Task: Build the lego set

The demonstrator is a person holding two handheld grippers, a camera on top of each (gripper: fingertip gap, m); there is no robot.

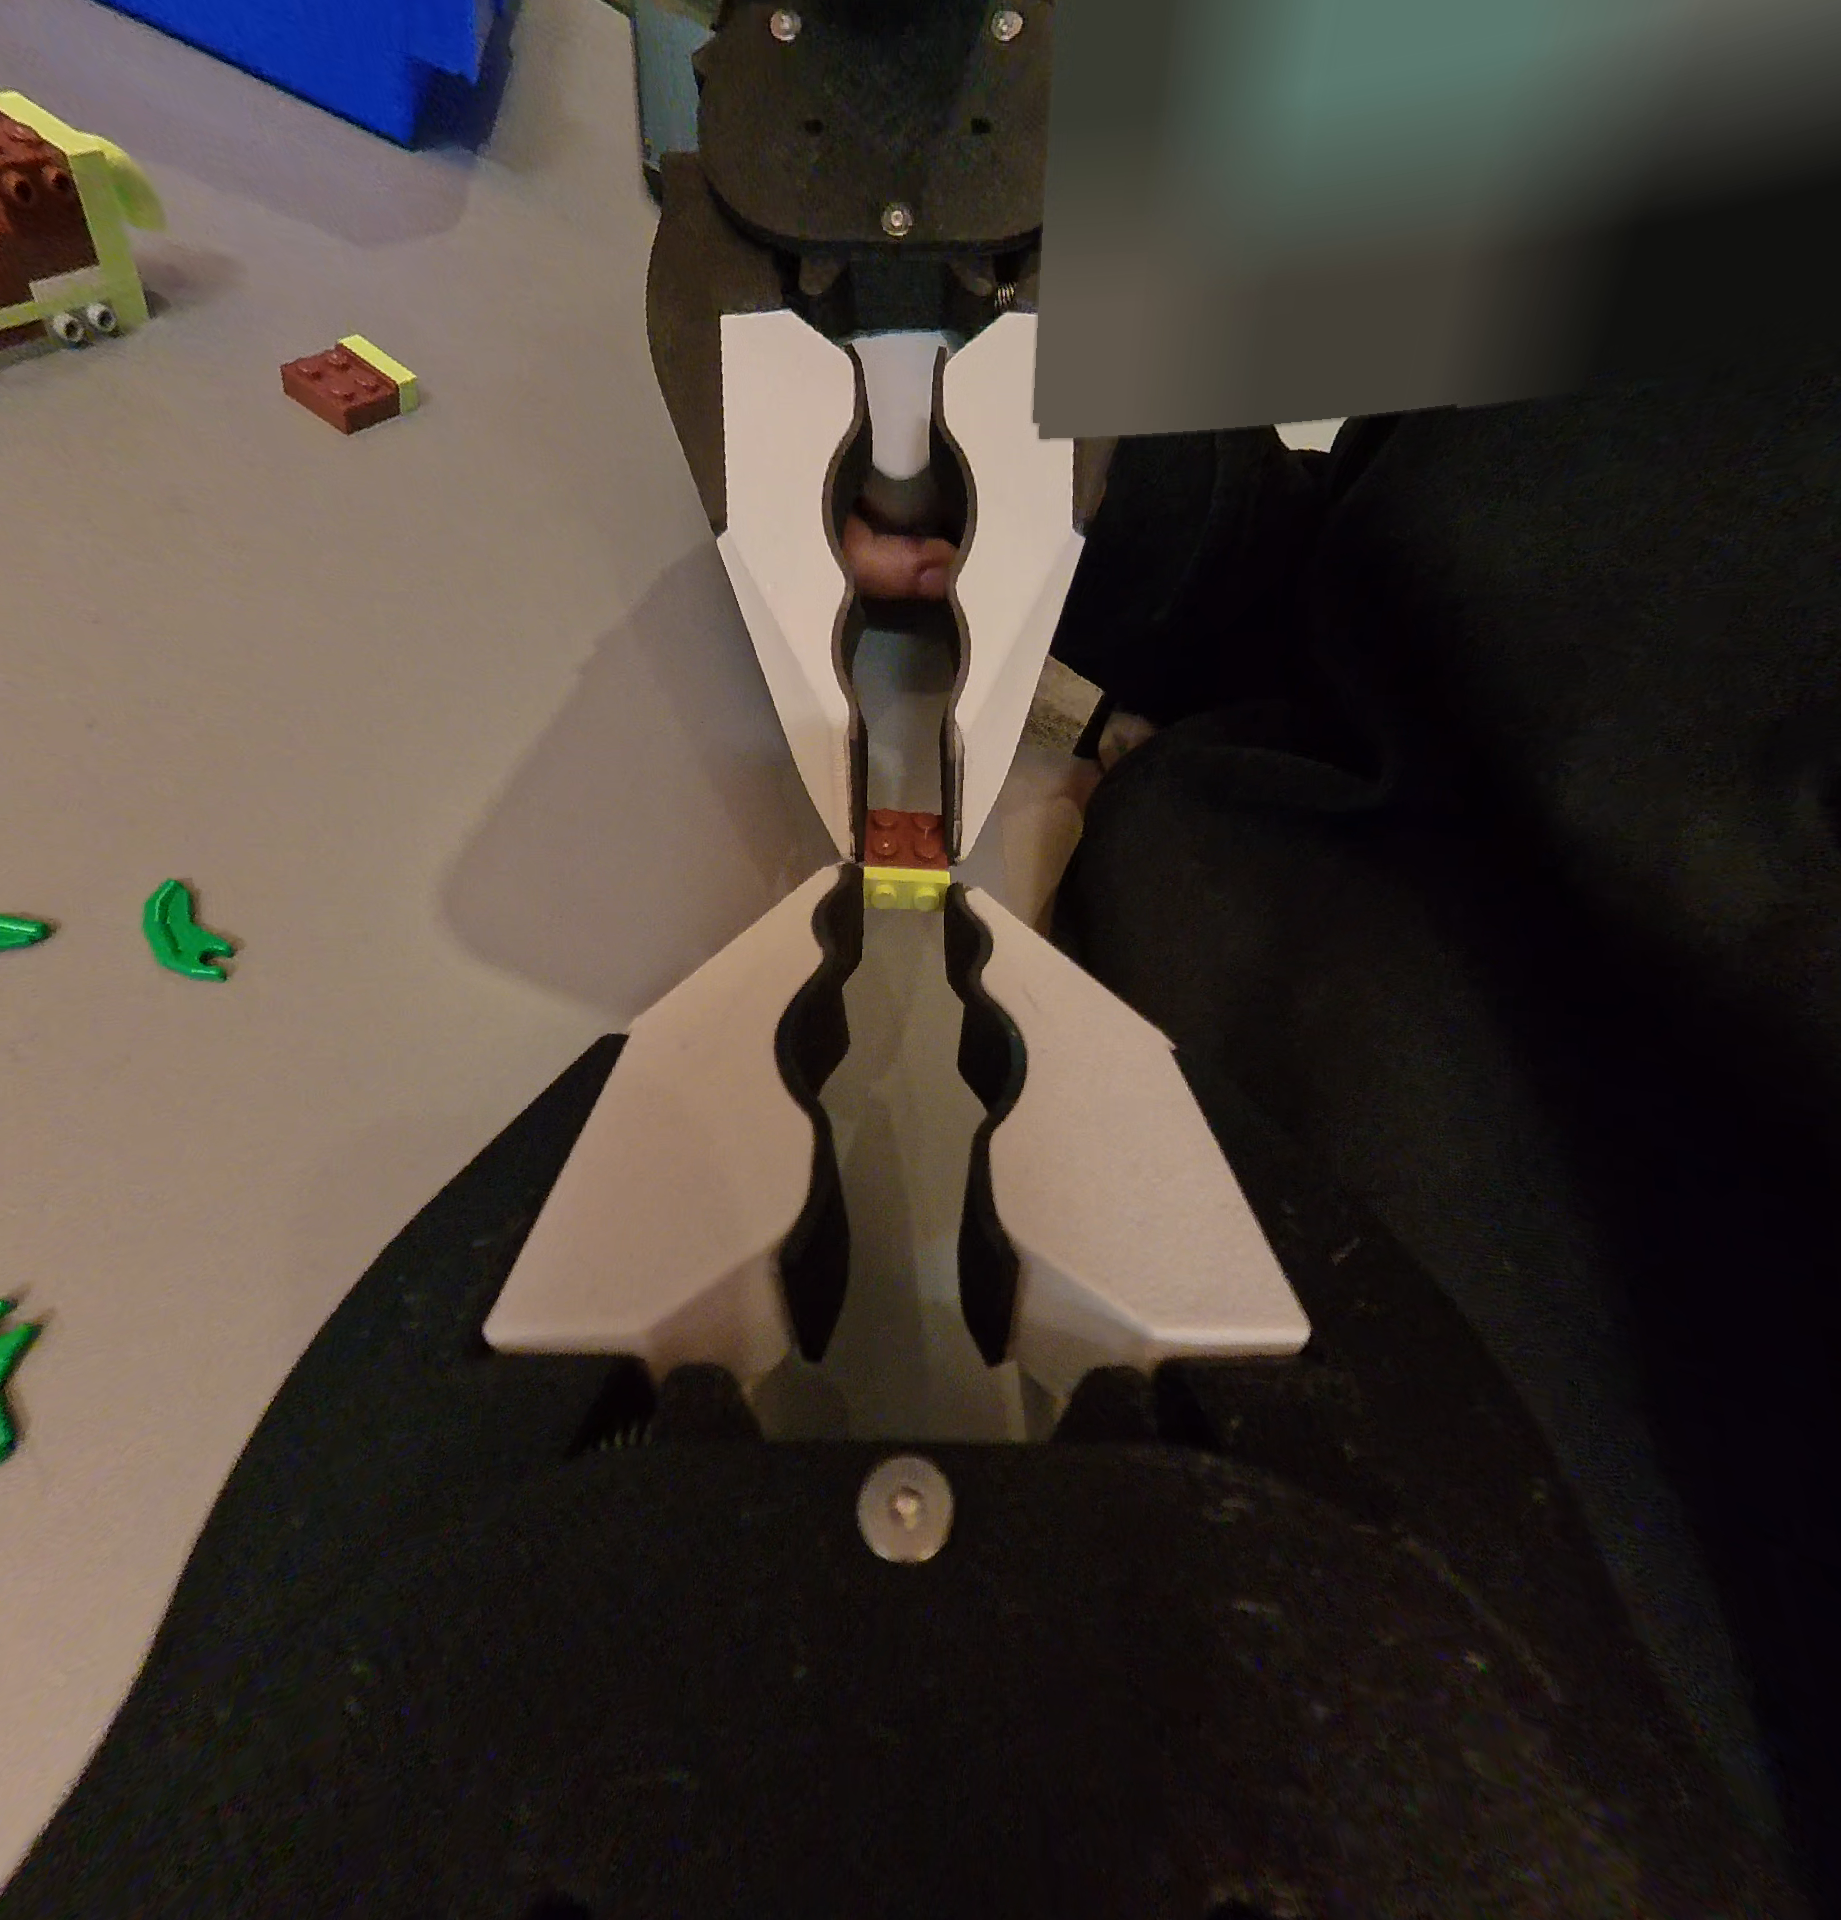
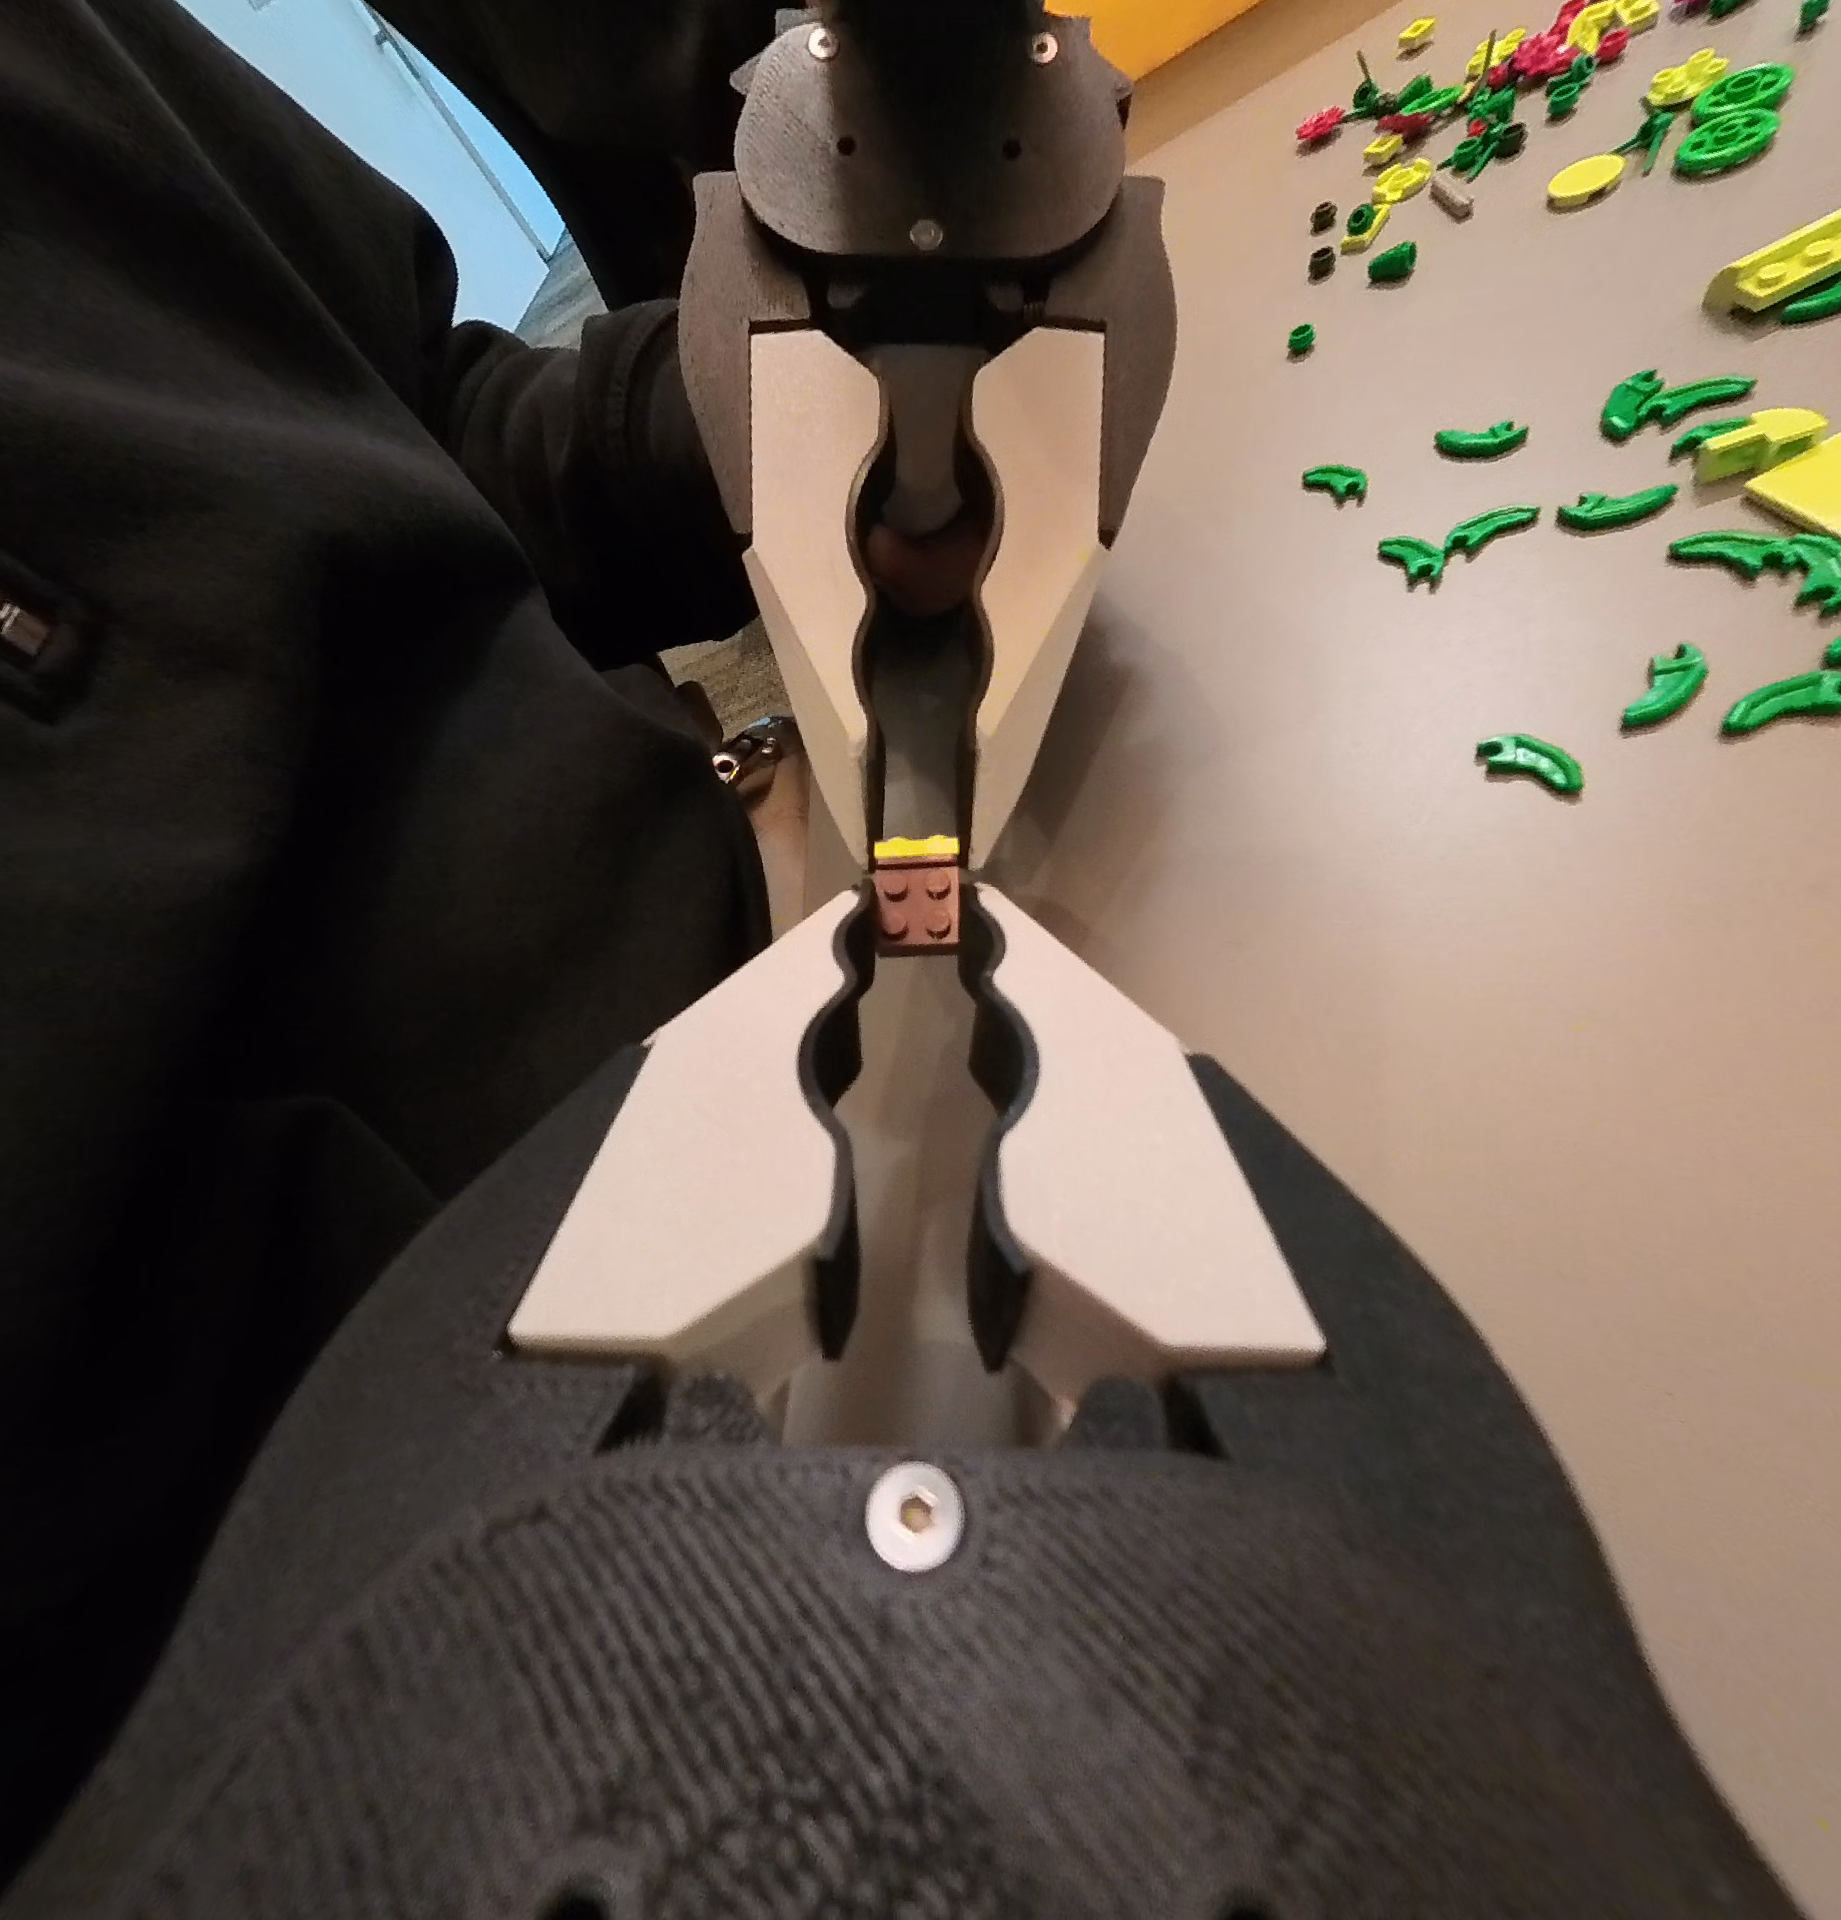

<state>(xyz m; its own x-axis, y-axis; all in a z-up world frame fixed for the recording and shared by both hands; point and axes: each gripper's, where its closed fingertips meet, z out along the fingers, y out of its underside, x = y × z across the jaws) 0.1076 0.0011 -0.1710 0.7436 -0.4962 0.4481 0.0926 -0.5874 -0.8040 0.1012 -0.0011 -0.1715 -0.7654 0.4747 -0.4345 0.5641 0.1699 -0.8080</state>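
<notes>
Build looked only partly done, by my reading. One brown-and-lime model on small wheels [image 1: 33, 229] stood at the far left of the grey table [image 1: 396, 644], and a finished brown-and-yellow pair of bricks [image 1: 350, 382] lay near it. Much remained loose: green leaf pieces [image 2: 1529, 764] scattered across the table, with a heap of red, yellow and green small parts [image 2: 1581, 114] farther off, and lime plates [image 2: 1799, 265] unplaced. The two tools met tip to tip in mid-air above the table edge, in front of the person's dark clothing. The left gripper [image 1: 905, 896] was clenched on a small yellow brick [image 1: 905, 891]; the right gripper [image 2: 918, 925] was clenched on a small brown brick [image 2: 918, 914]. The bricks touched face to face; whether they were fully pressed together I could not tell. The brown brick was square, four studs showing on top, dull reddish-brown. The yellow one was narrower, bright lime-yellow, two studs showing on its side in the left wrist view. This pair appeared to match the one already on the table.
</notes>
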